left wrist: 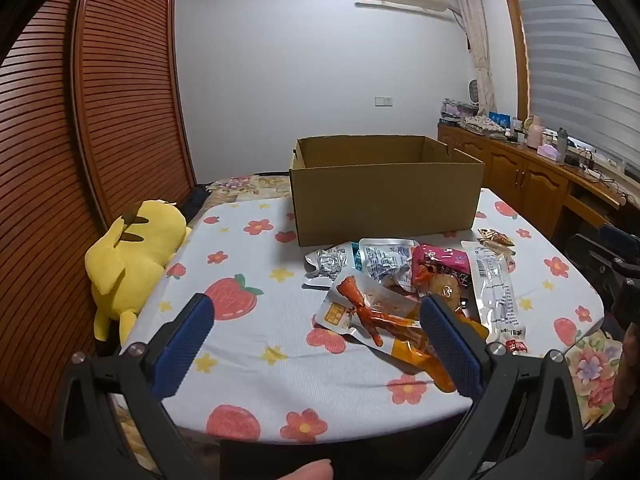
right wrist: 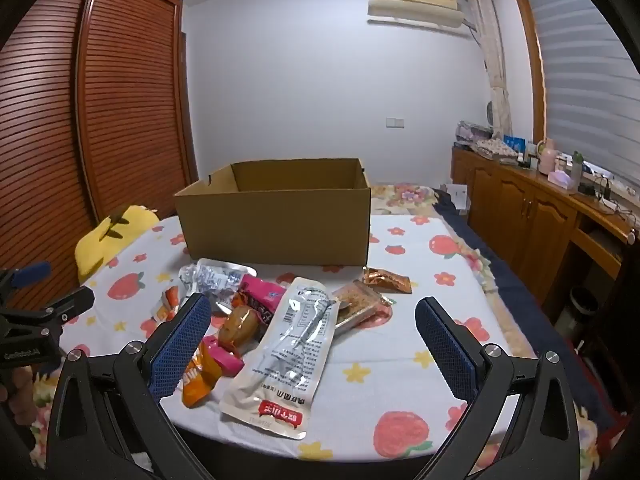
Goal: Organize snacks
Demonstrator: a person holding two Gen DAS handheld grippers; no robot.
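Observation:
An open cardboard box (left wrist: 384, 196) (right wrist: 276, 224) stands at the back of the table, and I cannot see its floor. A heap of snack packets lies in front of it: a long clear pouch (right wrist: 288, 352) (left wrist: 496, 292), a pink packet (right wrist: 260, 296) (left wrist: 440, 264), an orange pouch (left wrist: 372, 316), a silver pouch (right wrist: 216, 276) (left wrist: 384, 256) and a brown wrapper (right wrist: 388, 280) (left wrist: 494, 236). My left gripper (left wrist: 316, 308) hovers open near the front edge, left of the heap. My right gripper (right wrist: 314, 312) is open above the long clear pouch, with nothing held.
The table wears a white cloth with strawberries and flowers (left wrist: 248, 320) (right wrist: 424, 340). A yellow plush toy (left wrist: 132, 256) (right wrist: 108, 236) lies at the left edge beside a slatted wooden wardrobe (left wrist: 100, 112). A wooden sideboard (right wrist: 532, 216) with bottles lines the right wall.

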